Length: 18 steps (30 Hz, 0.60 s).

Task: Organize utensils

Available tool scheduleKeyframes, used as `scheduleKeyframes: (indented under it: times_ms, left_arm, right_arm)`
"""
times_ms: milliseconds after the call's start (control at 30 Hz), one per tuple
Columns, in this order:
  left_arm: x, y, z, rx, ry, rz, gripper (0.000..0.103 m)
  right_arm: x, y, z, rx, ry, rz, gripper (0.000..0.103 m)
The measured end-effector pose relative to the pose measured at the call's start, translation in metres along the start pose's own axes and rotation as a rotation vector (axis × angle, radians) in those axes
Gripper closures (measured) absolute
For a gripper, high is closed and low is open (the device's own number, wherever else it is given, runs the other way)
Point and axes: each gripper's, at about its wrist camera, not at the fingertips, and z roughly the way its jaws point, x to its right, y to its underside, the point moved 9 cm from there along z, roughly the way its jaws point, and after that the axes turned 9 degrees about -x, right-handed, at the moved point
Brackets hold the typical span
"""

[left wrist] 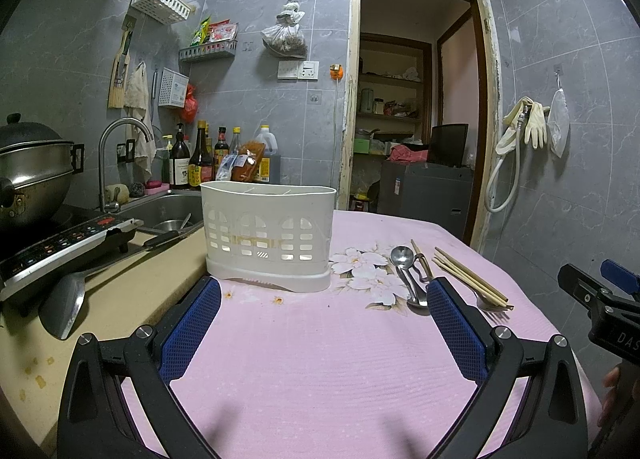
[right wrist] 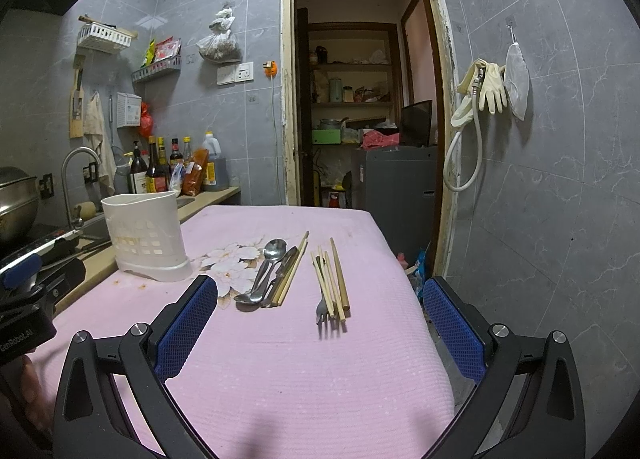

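Note:
A white perforated utensil holder (left wrist: pixel 269 237) (right wrist: pixel 146 237) stands upright on the pink cloth-covered table (left wrist: pixel 320 347) (right wrist: pixel 288 359). To its right lie two metal spoons (left wrist: pixel 406 273) (right wrist: pixel 266 269) with a dark-handled utensil and chopsticks beside them. Further right lie several wooden chopsticks (left wrist: pixel 468 273) (right wrist: pixel 334 279) and a small fork (right wrist: pixel 322 309). My left gripper (left wrist: pixel 324 299) is open and empty, just in front of the holder. My right gripper (right wrist: pixel 320 295) is open and empty, low over the table near the fork and chopsticks.
A counter on the left holds an induction hob (left wrist: pixel 60 245), a steel pot (left wrist: pixel 32 175), a spatula (left wrist: pixel 64 305) and a sink (left wrist: pixel 168 211) with a tap and bottles behind. An open doorway (right wrist: pixel 360 99) is beyond the table. The table's right edge drops to the floor.

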Motion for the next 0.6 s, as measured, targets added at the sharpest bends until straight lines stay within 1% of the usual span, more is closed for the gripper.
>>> scheduleKeyframes:
  times_ms: [600]
  left_arm:
    - [0.0004,0.0003,0.0005,-0.001,0.0,0.0,0.002]
  right_arm:
    - [-0.0027,-0.001,0.0002,-0.001,0.0,0.0,0.0]
